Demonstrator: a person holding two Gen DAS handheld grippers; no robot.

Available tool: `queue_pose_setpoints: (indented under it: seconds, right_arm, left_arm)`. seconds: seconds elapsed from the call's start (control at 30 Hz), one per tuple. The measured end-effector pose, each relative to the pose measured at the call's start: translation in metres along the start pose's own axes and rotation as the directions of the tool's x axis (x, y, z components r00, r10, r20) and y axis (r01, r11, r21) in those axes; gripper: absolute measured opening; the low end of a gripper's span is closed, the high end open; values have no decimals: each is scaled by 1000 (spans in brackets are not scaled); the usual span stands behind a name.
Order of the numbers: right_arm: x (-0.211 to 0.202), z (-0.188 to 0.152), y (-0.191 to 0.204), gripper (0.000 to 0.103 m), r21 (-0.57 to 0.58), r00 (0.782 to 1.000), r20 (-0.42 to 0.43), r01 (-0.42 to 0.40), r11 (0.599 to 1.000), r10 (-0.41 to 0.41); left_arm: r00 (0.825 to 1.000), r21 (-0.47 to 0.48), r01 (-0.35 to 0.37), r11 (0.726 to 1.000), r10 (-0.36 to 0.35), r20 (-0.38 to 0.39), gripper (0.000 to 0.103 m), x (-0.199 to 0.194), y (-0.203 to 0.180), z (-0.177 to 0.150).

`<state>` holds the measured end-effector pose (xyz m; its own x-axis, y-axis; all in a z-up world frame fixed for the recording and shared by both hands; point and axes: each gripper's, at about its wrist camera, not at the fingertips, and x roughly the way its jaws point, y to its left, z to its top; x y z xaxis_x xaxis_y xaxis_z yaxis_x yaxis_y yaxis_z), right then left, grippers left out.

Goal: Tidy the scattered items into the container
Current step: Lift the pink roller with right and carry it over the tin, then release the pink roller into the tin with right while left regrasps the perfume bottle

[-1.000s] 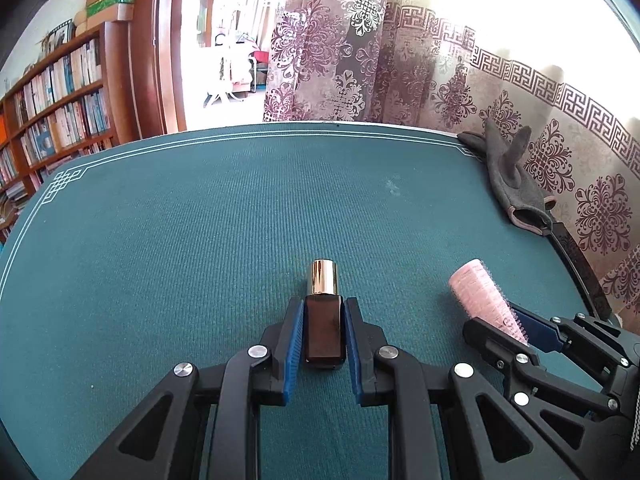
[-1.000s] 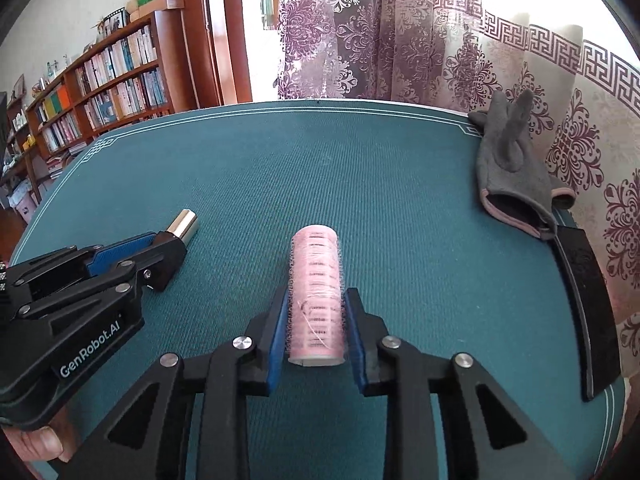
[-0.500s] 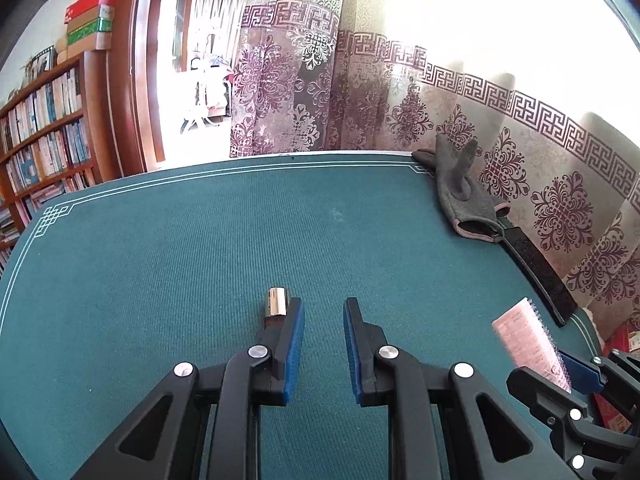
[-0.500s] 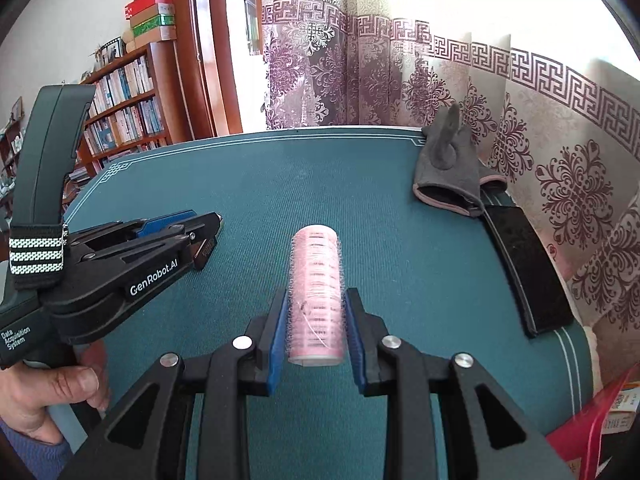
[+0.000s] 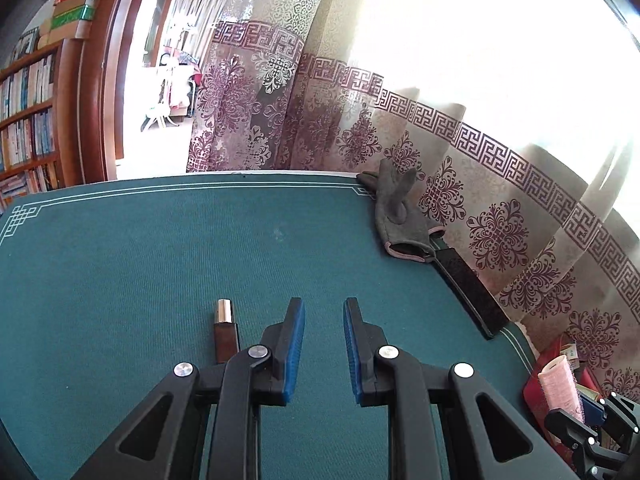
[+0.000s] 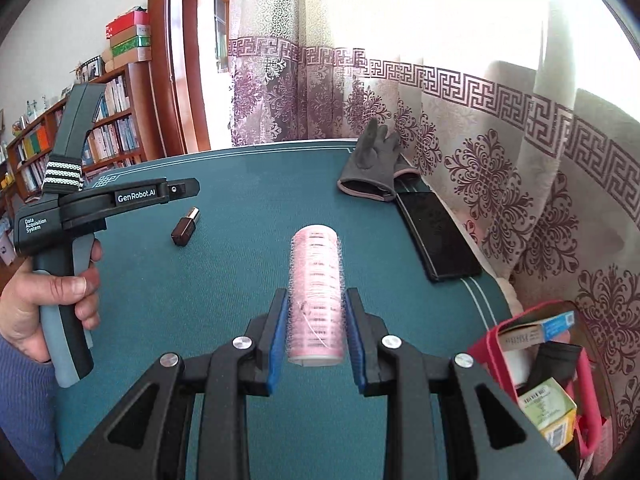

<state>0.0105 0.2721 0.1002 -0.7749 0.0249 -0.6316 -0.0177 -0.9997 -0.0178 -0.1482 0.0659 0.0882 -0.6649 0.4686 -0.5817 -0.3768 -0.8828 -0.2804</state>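
Observation:
My right gripper (image 6: 316,308) is shut on a pink hair roller (image 6: 317,296) and holds it above the green table mat, left of a red container (image 6: 520,320) that holds several boxes. The roller (image 5: 558,388) and container (image 5: 538,396) also show at the lower right of the left wrist view. My left gripper (image 5: 324,320) is open and empty above the mat. A brown bottle with a gold cap (image 5: 225,332) lies on the mat just left of its left finger; it also shows in the right wrist view (image 6: 185,227).
A grey glove (image 6: 370,170) and a black flat case (image 6: 434,236) lie along the mat's right edge by the patterned curtain (image 6: 480,152). Bookshelves (image 6: 36,148) stand at the far left. The container sits below the table's right edge.
The left gripper has let go of the brown bottle, lifted and shifted right of it. The right gripper has carried the roller up and right, toward the red container.

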Motion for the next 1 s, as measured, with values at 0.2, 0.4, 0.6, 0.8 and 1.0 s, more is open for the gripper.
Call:
queue_pose_setpoints:
  seconds: [0.2, 0.4, 0.6, 0.8, 1.0]
  right_arm:
    - [-41, -18, -44, 30, 60, 995, -1, 103, 993, -103]
    - [-79, -41, -100, 30, 167, 975, -28, 221, 961, -219]
    - [-100, -56, -125, 30, 219, 961, -37, 274, 936, -273]
    - [-104, -65, -132, 30, 222, 960, -48, 279, 934, -275]
    - [-110, -70, -137, 30, 252, 960, -41, 278, 927, -276]
  left_arm:
    - [997, 39, 75, 996, -76, 8, 21, -11, -28, -2]
    - [986, 85, 165, 983, -165, -6, 21, -20, -55, -6]
    - [967, 111, 254, 961, -253, -25, 21, -32, -65, -6]
    - [952, 131, 306, 943, -305, -23, 21, -44, -72, -6]
    - [964, 101, 261, 960, -265, 26, 22, -50, -52, 4]
